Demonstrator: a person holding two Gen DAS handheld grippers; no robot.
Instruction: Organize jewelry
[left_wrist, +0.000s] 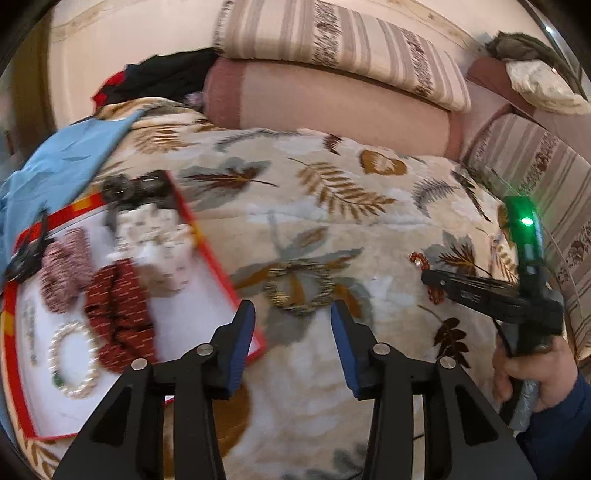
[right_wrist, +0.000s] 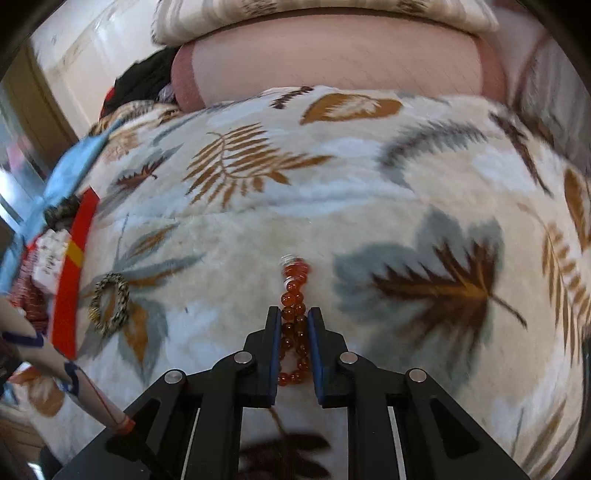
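Left wrist view: my left gripper (left_wrist: 293, 314) points steeply down over the leaf-print blanket (left_wrist: 332, 206), jaws apart and empty, a braided ring (left_wrist: 300, 288) lying just beyond them. To the left, the red-edged tray (left_wrist: 218, 254) holds scrunchies and a pearl bracelet (left_wrist: 74, 365). At right, my right hand (left_wrist: 532, 373) grips its handle.

Right wrist view: my right gripper (right_wrist: 291, 317) tilts down, jaws nearly closed, pinching the red bead bracelet (right_wrist: 293, 295) on the blanket. Cushions (right_wrist: 332, 51) lie behind.
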